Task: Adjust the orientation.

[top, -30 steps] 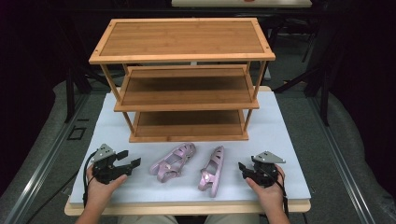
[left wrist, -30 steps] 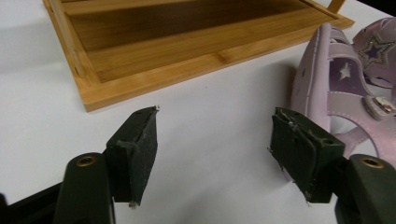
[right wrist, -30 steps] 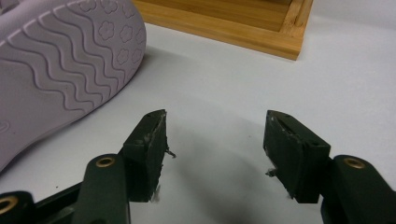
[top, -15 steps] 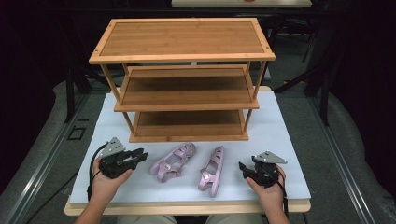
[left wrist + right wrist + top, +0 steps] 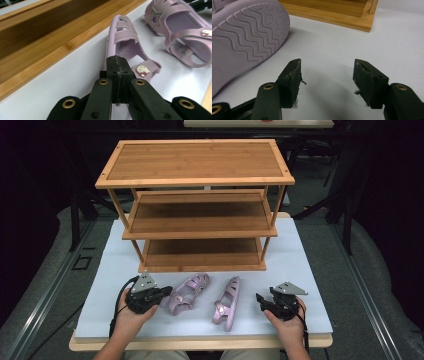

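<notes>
Two lilac child's sandals lie on the white table top in front of a bamboo shelf rack [image 5: 195,205]. The left sandal [image 5: 187,292] rests upright; the right sandal [image 5: 227,302] lies on its side, sole toward my right gripper. My left gripper [image 5: 164,294] sits at the left sandal's heel end. Its jaws have just been closing and now meet pad to pad with nothing between them [image 5: 116,65], just short of the heel strap [image 5: 145,70]. My right gripper [image 5: 327,75] rests open on the table, beside the ribbed sole [image 5: 244,37].
The three-tier rack's bottom board [image 5: 50,40] runs close along the far side of the sandals; its corner [image 5: 367,15] is ahead of the right gripper. The white table top [image 5: 300,255] has a wooden front edge near the person's hands.
The left hand has moved right and a little up toward the left sandal, and its jaws went from wide open to shut. The right hand has stayed put.
</notes>
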Demonstrator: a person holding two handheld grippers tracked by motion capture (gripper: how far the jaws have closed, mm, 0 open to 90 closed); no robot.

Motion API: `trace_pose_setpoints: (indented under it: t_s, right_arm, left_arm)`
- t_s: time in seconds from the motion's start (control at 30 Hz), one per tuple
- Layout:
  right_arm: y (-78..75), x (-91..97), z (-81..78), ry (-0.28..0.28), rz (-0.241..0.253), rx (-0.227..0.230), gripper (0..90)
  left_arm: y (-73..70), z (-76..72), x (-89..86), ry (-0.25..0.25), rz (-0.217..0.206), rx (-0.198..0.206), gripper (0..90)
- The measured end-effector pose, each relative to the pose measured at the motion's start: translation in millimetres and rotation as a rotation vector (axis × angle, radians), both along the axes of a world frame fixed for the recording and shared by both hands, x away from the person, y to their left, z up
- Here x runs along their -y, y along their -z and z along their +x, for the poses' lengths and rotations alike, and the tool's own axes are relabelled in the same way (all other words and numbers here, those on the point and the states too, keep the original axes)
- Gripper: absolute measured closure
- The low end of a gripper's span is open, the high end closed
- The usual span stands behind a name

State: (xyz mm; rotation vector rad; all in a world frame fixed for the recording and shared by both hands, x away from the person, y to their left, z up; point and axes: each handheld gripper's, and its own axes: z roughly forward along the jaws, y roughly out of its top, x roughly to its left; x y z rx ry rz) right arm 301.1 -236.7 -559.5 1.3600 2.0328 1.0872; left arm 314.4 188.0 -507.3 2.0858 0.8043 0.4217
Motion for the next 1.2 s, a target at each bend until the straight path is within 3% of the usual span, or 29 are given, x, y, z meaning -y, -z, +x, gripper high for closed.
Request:
trace_pose_setpoints:
  t_s: [0.1,0.3,0.47,0.7,0.8,0.93,1.0,1.07,1.1,1.13,1.17,1.2]
  right_arm:
    - [-0.2,-0.3,-0.3,0.004,0.001,0.005,39.2]
    - [0.2,1.1,0.1,0.003,0.003,-0.002,39.2]
    - [-0.1,-0.2,-0.3,0.002,0.008,0.003,39.2]
    - [1.1,0.4,0.5,0.0,0.011,-0.003,39.2]
    - [0.9,0.1,0.3,-0.003,0.013,-0.002,39.2]
    - [0.7,-0.1,0.2,0.0,0.012,-0.002,39.2]
    - [0.7,-0.3,0.1,-0.002,0.015,-0.003,39.2]
    - [0.7,-0.6,0.1,-0.002,0.014,-0.002,39.2]
    - [0.8,-0.6,0.2,-0.001,0.014,-0.003,39.2]
    - [0.8,-0.6,0.2,-0.002,0.015,-0.004,39.2]
    - [0.9,-0.6,0.3,-0.002,0.016,-0.005,39.2]
    - [0.9,-0.5,0.4,-0.002,0.017,-0.006,39.2]
  left_arm:
    - [6.4,3.8,1.3,-0.009,0.037,0.001,90.0]
    - [10.7,15.0,-2.4,-0.051,0.07,0.015,90.0]
    - [20.6,36.2,-13.1,-0.111,0.038,-0.056,90.0]
    - [25.7,41.7,-24.0,-0.154,0.03,-0.064,90.0]
    - [22.4,42.8,-30.8,-0.163,0.001,-0.071,90.0]
    - [9.1,41.0,-34.0,-0.119,-0.019,-0.078,86.7]
    - [-0.5,39.1,-32.8,-0.097,-0.005,-0.062,82.1]
    - [-9.3,38.5,-30.1,-0.063,0.001,-0.078,74.8]
    - [-14.7,39.1,-24.8,-0.033,0.024,-0.101,69.2]
    - [-16.0,39.7,-21.8,-0.023,0.052,-0.098,67.6]
    - [-16.0,39.7,-21.8,-0.023,0.052,-0.098,66.2]
    - [-14.1,42.0,-14.4,-0.019,0.118,-0.102,65.9]
